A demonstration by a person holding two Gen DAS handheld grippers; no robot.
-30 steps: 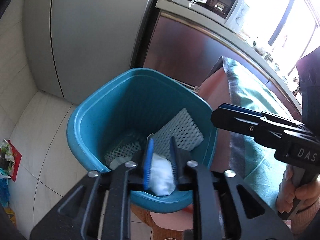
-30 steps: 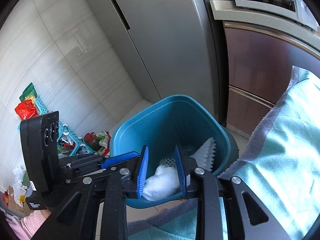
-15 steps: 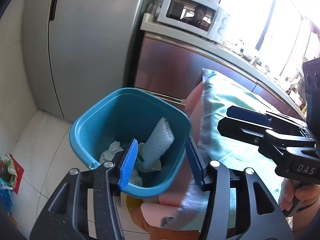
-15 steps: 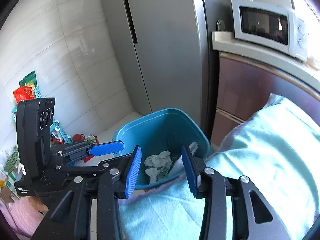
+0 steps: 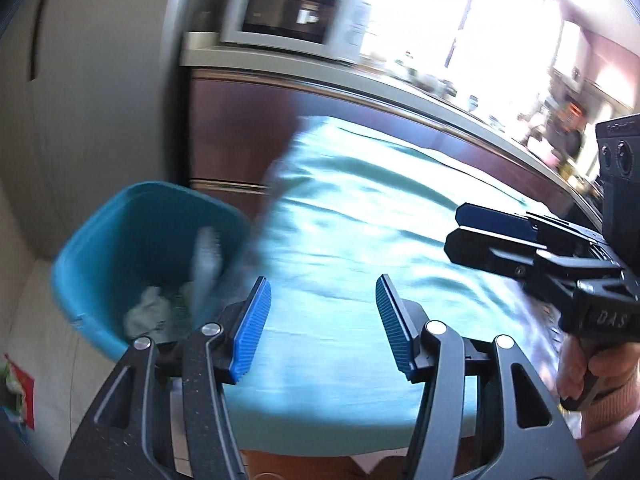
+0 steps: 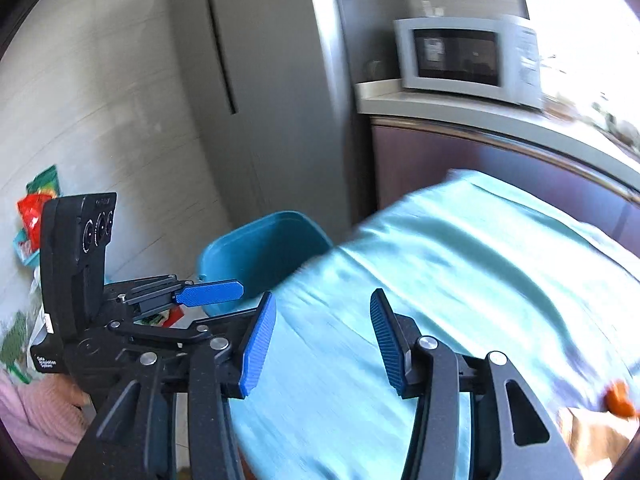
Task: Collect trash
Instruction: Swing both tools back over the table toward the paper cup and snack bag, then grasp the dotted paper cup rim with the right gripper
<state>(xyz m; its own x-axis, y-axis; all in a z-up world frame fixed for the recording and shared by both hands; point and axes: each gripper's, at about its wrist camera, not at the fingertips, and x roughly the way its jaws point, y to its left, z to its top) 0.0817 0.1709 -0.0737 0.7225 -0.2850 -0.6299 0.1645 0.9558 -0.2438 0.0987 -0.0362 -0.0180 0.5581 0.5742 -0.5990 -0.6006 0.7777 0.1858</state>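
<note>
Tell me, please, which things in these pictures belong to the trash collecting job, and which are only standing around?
Belong to the job:
- blue plastic waste bin
- crumpled white paper and white foam netting lying inside it
- left gripper and right gripper, jaws opening, nothing between them

Only standing around:
- teal tablecloth
- white microwave oven
- grey refrigerator
- orange item at the table edge, too blurred to identify

Grey fridge [image 6: 256,92], microwave [image 6: 464,58] on counter [image 5: 320,76], bright window [image 5: 452,12].
</note>
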